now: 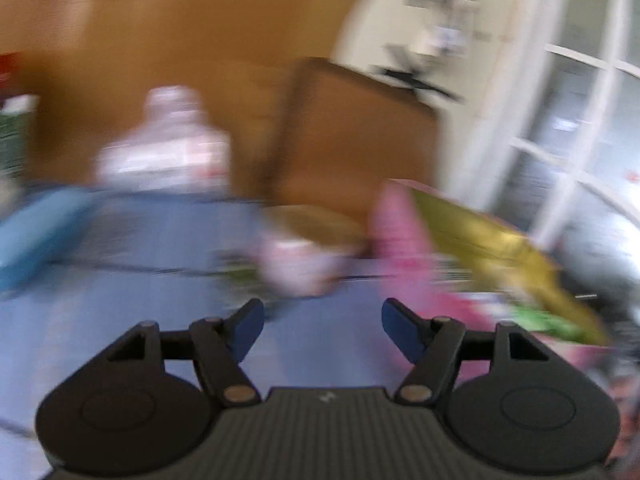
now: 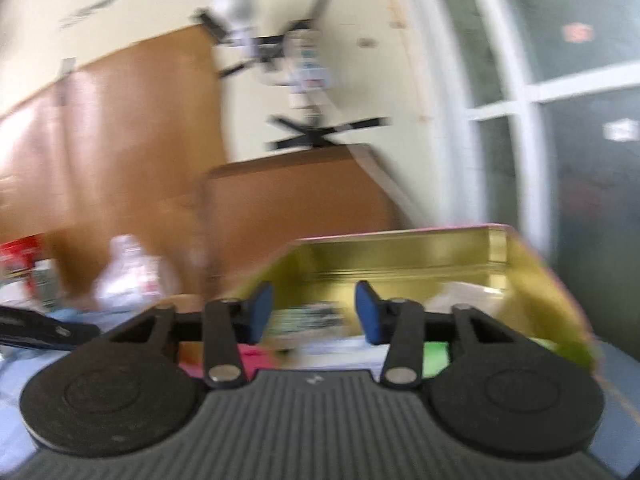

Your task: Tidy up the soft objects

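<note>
Both views are blurred. My left gripper (image 1: 323,320) stands open over a blue table cover (image 1: 160,240), with nothing between its fingers. Ahead of it lie a pale pinkish soft lump (image 1: 300,264) and a pink soft item (image 1: 396,232) that leans on a box with a gold inside (image 1: 492,248). My right gripper (image 2: 314,312) is open in front of that same gold box (image 2: 400,248), and its jaws press on nothing. Blurred packets, a green piece (image 2: 434,354) and a pink piece (image 2: 256,356) lie in or by the box.
A clear plastic bottle (image 1: 168,148) stands at the back left of the table, beside a blue item (image 1: 36,236). Brown boards (image 1: 352,140) lean against the wall behind. A white-framed window (image 1: 580,120) is at the right. A black object (image 2: 40,332) juts in at the left.
</note>
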`<state>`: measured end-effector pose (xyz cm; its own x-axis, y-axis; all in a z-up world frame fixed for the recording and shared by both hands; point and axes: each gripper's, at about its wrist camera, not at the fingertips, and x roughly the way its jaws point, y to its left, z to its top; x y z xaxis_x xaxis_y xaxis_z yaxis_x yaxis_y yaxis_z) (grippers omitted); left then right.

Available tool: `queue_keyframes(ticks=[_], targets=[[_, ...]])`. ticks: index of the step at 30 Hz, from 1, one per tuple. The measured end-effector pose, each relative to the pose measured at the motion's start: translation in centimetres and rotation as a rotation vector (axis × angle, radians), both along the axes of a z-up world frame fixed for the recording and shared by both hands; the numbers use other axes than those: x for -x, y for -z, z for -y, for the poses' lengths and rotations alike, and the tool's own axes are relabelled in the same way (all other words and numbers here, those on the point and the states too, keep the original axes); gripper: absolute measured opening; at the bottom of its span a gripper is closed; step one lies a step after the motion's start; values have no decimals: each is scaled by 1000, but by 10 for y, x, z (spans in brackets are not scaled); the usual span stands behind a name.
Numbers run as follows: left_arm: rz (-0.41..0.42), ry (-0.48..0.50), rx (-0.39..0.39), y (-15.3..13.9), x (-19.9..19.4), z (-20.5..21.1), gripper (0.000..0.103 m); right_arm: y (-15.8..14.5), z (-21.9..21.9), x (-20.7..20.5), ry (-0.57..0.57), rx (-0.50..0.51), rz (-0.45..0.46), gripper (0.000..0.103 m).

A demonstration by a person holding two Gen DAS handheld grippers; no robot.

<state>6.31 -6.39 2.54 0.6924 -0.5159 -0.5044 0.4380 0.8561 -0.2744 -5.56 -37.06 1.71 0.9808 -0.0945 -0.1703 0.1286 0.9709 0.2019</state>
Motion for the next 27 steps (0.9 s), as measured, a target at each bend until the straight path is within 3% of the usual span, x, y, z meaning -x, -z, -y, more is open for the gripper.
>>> queue_keyframes(ticks=[4,7,9,11,16,19,23,27], targets=[[-3,-179,-12,17,-10,-60,66,-10,-49,-11,-212,33,-37,42],[7,-287,12,24,-15,-91,67,-5,-87,-43,-379,47,-140,43],[-35,-314,60,31,-24,-99,65,1,-107,-72,-458,48,-219,43],[-27,-307,111,30,-26,-103,67,9,-122,-103,-479,43,-295,43],[12,-262,92,27,-25,-95,68,28,-141,-171,-424,24,-419,53],[21,-248,85,28,-21,-92,68,42,-151,-193,-384,33,-468,53],[12,-236,93,29,-23,-94,68,46,-157,-189,-364,61,-462,52],[9,-216,89,29,-23,-92,68,48,-159,-155,-425,91,-450,52]])
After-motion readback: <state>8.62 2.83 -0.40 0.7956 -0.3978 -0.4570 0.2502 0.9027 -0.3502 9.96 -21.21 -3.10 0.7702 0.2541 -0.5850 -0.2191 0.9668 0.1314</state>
